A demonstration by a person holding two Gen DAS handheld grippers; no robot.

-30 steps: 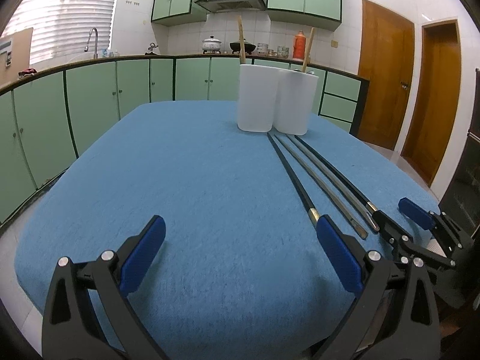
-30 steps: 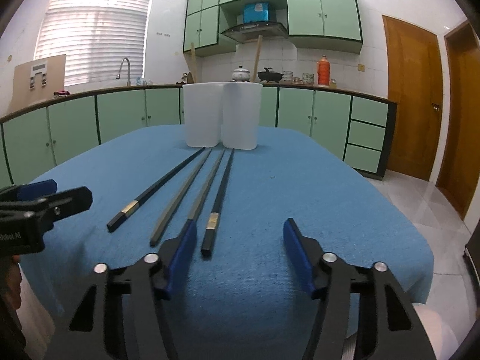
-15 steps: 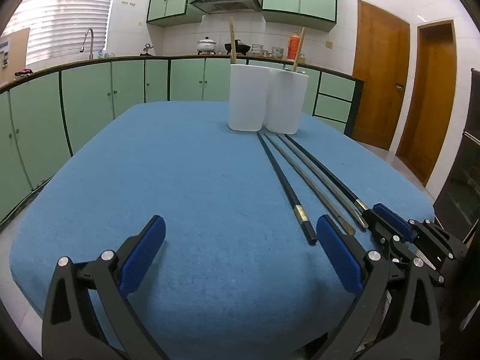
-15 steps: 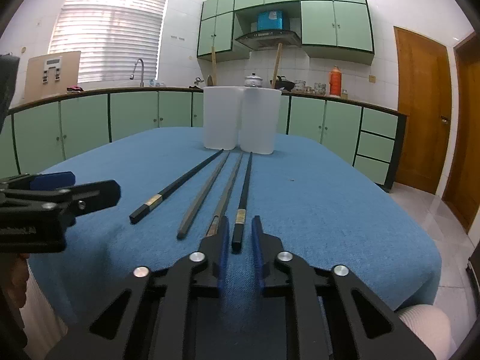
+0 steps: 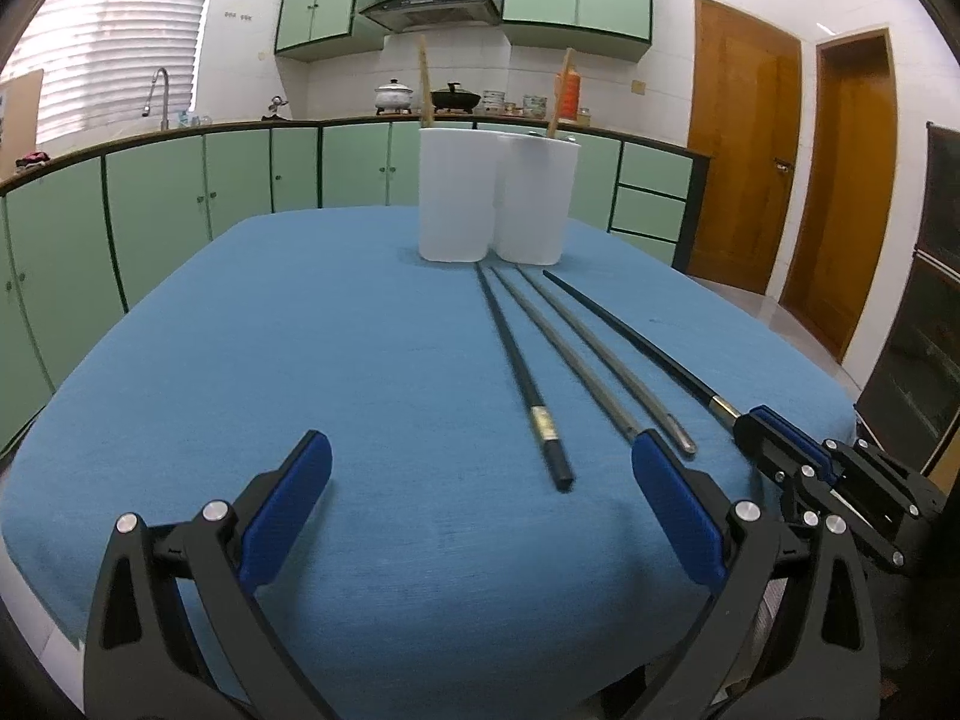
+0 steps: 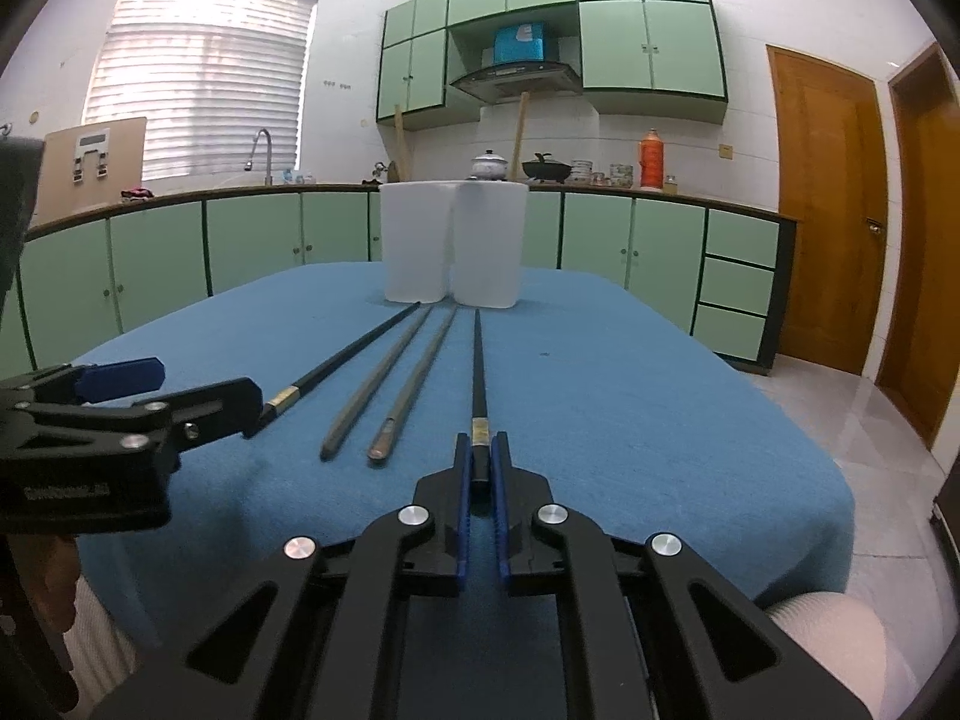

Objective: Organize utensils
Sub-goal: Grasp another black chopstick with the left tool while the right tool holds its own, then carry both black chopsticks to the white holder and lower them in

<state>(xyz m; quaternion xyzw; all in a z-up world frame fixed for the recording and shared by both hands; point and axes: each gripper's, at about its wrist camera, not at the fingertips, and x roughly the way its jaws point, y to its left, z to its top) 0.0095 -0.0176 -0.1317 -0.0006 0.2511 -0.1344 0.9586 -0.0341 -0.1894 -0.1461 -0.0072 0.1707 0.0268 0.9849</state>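
Several long chopsticks lie side by side on the blue tablecloth [image 5: 360, 360], pointing at two white cups [image 5: 456, 195] at the far end. My right gripper [image 6: 479, 462] is shut on the near end of the rightmost black chopstick [image 6: 477, 360]; it also shows in the left wrist view [image 5: 774, 432], with the chopstick [image 5: 630, 336] lifted slightly. My left gripper [image 5: 480, 480] is open and empty, low over the cloth, beside the leftmost black chopstick [image 5: 516, 360]. Two grey chopsticks [image 6: 390, 378] lie between the black ones. Each cup holds a wooden stick [image 5: 423, 84].
The table's near edge lies just under both grippers. My left gripper shows at the left of the right wrist view [image 6: 120, 396]. Green cabinets [image 5: 180, 198] ring the room, and wooden doors [image 5: 744, 138] stand at the right.
My right gripper closed on the rightmost black chopstick's near end and raised it a little. My left gripper drew back slightly and stayed open.
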